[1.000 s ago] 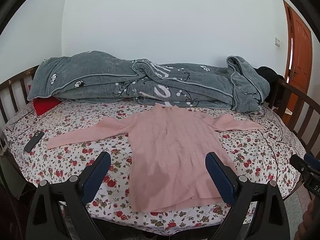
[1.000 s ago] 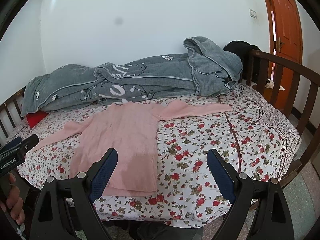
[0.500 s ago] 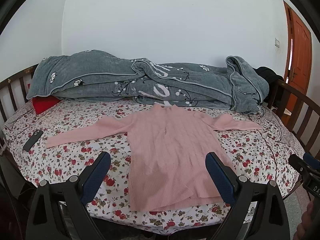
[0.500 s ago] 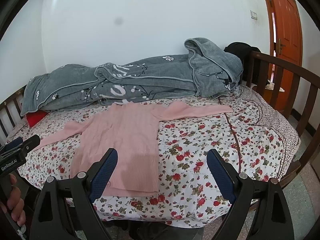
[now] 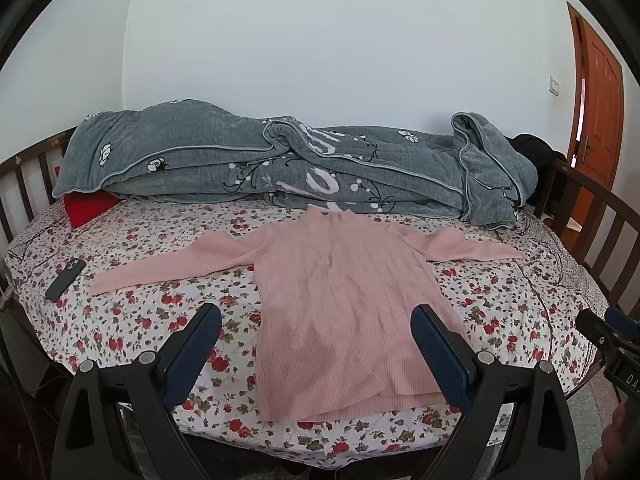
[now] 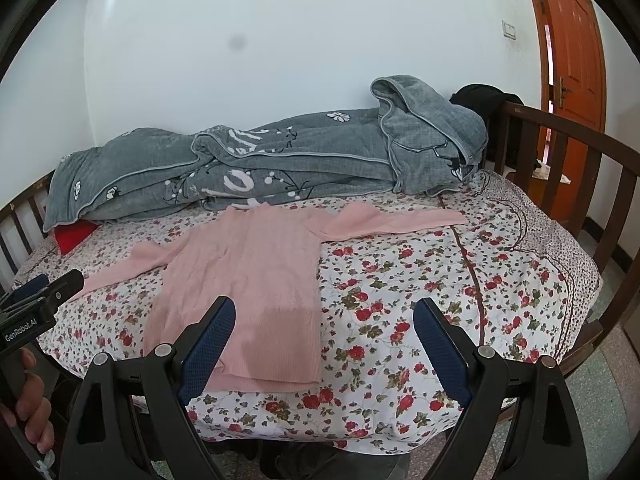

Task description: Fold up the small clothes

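A pink ribbed sweater [image 5: 340, 300] lies flat on the floral bed sheet [image 5: 160, 312], hem toward me, both sleeves spread out sideways. It also shows in the right wrist view [image 6: 248, 280]. My left gripper [image 5: 316, 356] is open and empty, held in front of the bed's near edge, level with the sweater's hem. My right gripper [image 6: 324, 356] is open and empty, to the right of the hem. Each gripper appears at the edge of the other's view: the right one [image 5: 612, 332], the left one [image 6: 36, 300].
A rolled grey quilt [image 5: 280, 168] lies along the back by the wall. A red cushion [image 5: 86, 206] and a dark phone [image 5: 66, 278] are at the left. Wooden rails [image 6: 580, 168] bound the bed ends. An orange door [image 6: 572, 40] is at the right.
Both grippers have drifted slightly back and up from the bed. The sweater has not moved and both grippers stay open.
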Demonstrator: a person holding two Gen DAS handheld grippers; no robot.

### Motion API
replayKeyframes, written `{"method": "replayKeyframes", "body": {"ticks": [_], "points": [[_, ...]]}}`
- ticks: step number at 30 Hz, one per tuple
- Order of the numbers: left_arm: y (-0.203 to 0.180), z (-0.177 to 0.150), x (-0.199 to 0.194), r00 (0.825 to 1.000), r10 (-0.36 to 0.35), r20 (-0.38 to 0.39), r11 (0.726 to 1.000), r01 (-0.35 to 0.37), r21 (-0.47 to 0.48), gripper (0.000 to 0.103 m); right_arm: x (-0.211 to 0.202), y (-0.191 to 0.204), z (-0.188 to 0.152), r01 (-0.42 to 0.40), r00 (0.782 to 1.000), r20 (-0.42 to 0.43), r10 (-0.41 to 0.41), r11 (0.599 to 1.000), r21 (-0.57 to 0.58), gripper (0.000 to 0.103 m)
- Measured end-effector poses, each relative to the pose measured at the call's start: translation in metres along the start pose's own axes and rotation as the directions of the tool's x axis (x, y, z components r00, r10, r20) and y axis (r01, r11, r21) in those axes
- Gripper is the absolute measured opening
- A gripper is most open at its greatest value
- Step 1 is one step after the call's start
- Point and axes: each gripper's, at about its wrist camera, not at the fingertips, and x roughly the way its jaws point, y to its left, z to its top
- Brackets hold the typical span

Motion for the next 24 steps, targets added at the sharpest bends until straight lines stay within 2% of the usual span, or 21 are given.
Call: {"method": "replayKeyframes", "body": {"ticks": [24], "points": [[-0.0011, -0.0027, 0.0015, 1.0, -0.003, 0.003, 1.0, 0.003, 0.009, 0.096, -0.0045, 0.0019, 0.0022, -0.007, 1.0, 0.013, 0.007, 1.0, 0.013, 0.09]]}}
